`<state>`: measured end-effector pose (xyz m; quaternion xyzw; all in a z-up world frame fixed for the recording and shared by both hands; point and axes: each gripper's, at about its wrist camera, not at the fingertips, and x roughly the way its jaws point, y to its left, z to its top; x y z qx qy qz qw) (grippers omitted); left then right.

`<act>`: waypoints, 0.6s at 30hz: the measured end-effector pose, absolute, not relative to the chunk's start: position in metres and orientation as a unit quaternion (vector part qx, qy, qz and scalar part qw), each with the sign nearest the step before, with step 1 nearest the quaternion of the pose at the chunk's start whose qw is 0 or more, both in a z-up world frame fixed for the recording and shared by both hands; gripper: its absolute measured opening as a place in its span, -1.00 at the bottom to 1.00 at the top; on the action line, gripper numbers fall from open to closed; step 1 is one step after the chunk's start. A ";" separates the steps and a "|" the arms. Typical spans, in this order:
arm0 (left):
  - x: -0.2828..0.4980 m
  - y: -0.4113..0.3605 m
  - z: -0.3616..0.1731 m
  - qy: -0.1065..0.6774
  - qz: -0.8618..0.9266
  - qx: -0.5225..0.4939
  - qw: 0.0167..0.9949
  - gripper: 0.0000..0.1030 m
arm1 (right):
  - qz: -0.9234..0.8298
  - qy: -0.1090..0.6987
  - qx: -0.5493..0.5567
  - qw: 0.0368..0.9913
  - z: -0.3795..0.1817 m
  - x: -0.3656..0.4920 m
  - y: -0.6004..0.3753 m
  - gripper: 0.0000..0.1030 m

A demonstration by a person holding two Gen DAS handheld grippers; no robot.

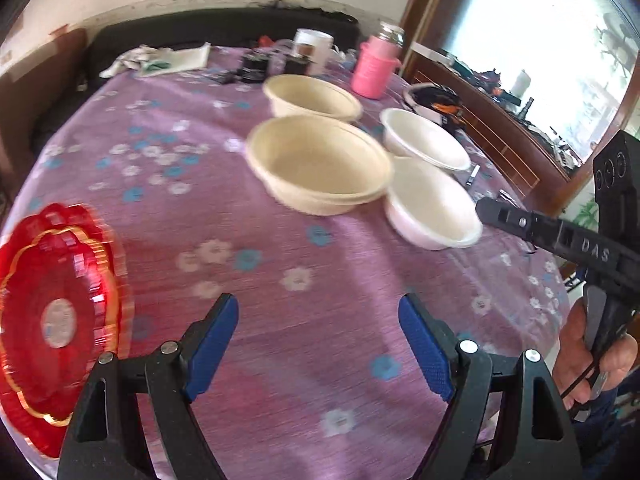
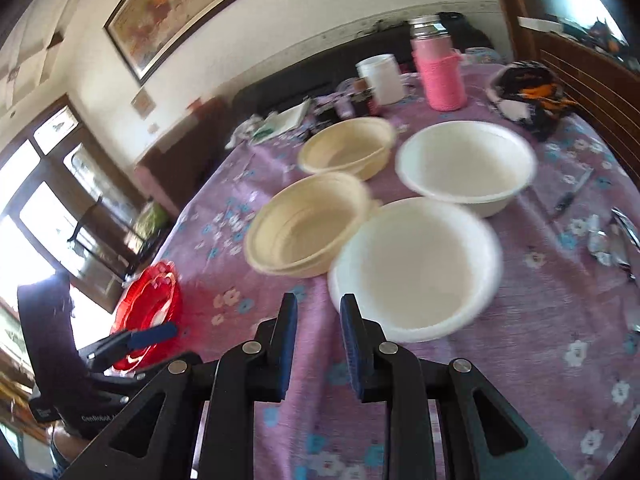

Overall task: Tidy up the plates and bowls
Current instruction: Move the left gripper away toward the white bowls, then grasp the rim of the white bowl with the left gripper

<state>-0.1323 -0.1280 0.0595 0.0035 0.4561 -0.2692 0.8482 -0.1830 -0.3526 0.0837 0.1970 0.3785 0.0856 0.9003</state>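
Nearest to us, our left tool hangs over the flowered purple worktop with its blue pads spread wide and nothing between them. At its nine o'clock a red scalloped plate with a gold rim lies flat at the worktop's near left edge. Our right tool hovers low with its pads drawn close, a narrow slit left between them, holding nothing; whether they are fully pressed we cannot tell.

Just beyond the right tool, at its one o'clock, sits the near white bowl, upright. Its rim touches or overlaps that of the near cream bowl at its ten o'clock; which, the blur hides. That cream bowl shows doubled rims, like a nested pair. Past these, the far white bowl stands at twelve o'clock of the near white one, and the far cream bowl at twelve o'clock of the near cream one, apart from it.

Farthest back stand a pink flask, a white cup and some dark jars.
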 end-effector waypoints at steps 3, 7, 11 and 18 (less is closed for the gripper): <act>-0.124 -0.150 0.062 0.460 -0.287 -0.010 0.840 0.58 | 0.057 0.371 0.224 0.899 0.083 -0.187 -0.388 -0.53; -0.108 -0.176 0.065 0.463 -0.304 -0.025 0.832 0.38 | 0.027 0.374 0.259 0.890 0.078 -0.184 -0.427 -0.54; -0.090 -0.197 0.058 0.481 -0.308 -0.032 0.820 -0.13 | 0.018 0.385 0.277 0.880 0.070 -0.177 -0.446 -0.54; -0.076 -0.215 0.046 0.502 -0.307 -0.037 0.807 -0.13 | 0.012 0.403 0.288 0.869 0.053 -0.162 -0.457 -0.54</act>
